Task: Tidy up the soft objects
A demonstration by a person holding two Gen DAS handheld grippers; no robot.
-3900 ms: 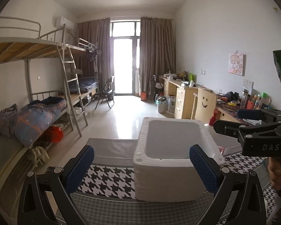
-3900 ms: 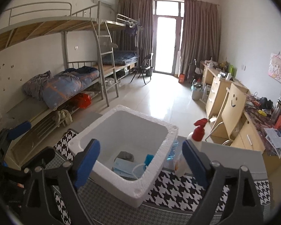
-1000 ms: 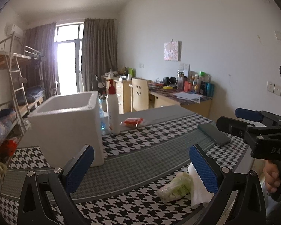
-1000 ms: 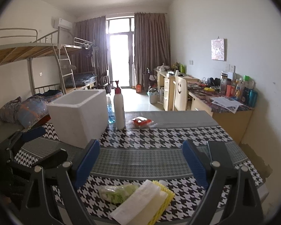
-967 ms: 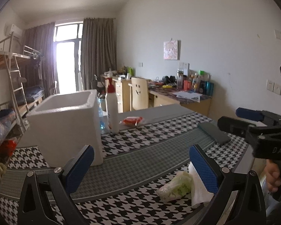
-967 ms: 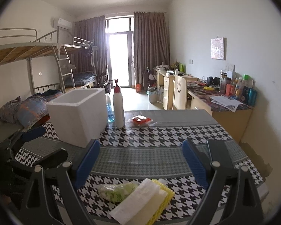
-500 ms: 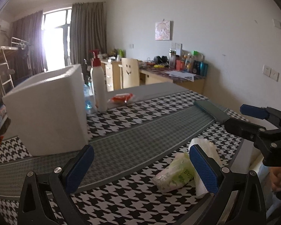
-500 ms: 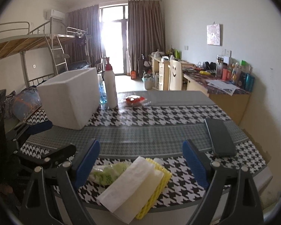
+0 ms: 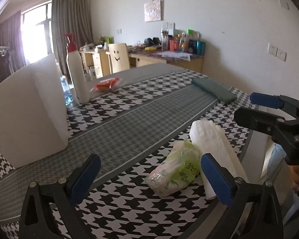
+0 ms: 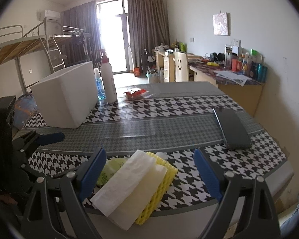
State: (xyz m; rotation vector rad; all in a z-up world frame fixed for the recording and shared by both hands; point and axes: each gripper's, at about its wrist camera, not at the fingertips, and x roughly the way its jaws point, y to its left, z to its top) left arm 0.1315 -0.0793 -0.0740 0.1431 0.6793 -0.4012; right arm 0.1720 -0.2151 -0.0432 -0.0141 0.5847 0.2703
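Note:
A stack of soft items lies at the table's near edge: a white foam sheet [image 10: 125, 175] on a pale sponge, on yellow foam netting [image 10: 165, 177]. A green tissue pack [image 9: 175, 173] lies beside it, partly hidden in the right wrist view [image 10: 109, 169]. My right gripper [image 10: 149, 173] is open just above the stack, its jaws either side of it. My left gripper [image 9: 149, 177] is open and empty, low over the table, with the tissue pack between its jaws. The white foam box [image 10: 67, 97] stands at the far left, also in the left wrist view [image 9: 28, 109].
A white pump bottle with a red top [image 10: 108, 81] and a blue bottle [image 10: 99, 87] stand by the box. A red snack packet [image 10: 135, 93] lies behind. A dark flat case [image 10: 231, 127] lies at the right. Desks, a chair and bunk beds stand beyond.
Both grippers have swung away from the foam box and come down toward the table's near edge. The soft stack and tissue pack now sit between the jaws. Both jaws stay open.

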